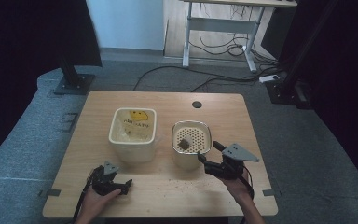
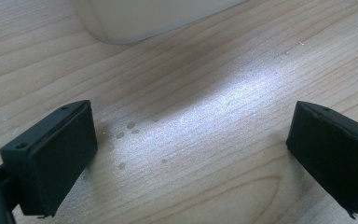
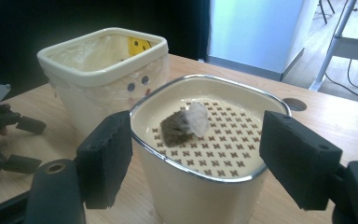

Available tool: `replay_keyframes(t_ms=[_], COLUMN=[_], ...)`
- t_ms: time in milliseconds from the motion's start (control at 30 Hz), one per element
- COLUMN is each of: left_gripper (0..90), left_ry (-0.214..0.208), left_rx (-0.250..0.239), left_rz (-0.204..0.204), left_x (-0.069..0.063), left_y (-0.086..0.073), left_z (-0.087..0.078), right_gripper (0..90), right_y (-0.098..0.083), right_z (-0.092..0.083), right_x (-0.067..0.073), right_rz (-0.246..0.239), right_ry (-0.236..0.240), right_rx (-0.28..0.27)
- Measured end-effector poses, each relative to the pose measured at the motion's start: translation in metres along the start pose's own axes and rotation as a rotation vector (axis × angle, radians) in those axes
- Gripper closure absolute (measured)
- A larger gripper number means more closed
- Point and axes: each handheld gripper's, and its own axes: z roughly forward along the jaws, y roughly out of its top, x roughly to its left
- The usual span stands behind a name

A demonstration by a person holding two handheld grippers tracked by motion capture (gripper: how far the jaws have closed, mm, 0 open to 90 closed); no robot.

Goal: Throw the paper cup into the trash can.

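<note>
I am bringing my right gripper point(image 3: 193, 163), jaws spread, around the strainer cup point(image 3: 205, 186); its rim is sitting between the pads, untouched. I should centre before squeezing. The used tea bag point(image 3: 184, 123) is lying just ahead, on the strainer.

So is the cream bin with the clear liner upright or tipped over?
Upright: the cream plastic-lined bin stands on its base on the wooden table, open rim facing up.

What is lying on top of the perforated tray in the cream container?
A used tea bag lies on the perforated tray of the container. Whatever is beneath the tray is hidden.
</note>
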Motion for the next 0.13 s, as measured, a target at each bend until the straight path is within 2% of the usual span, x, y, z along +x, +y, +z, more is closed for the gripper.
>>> replay_keyframes(t_ms=[133], left_gripper=[1.2], left_ry=[0.000], left_rx=[0.001], left_rz=[0.000], left_x=[0.0001], left_y=[0.0002], left_z=[0.0001], right_gripper=[25.7], right_y=[-0.0022], right_z=[-0.0039], right_x=[-0.0021], right_rz=[0.005], right_ry=[-0.005], right_rx=[-0.010])
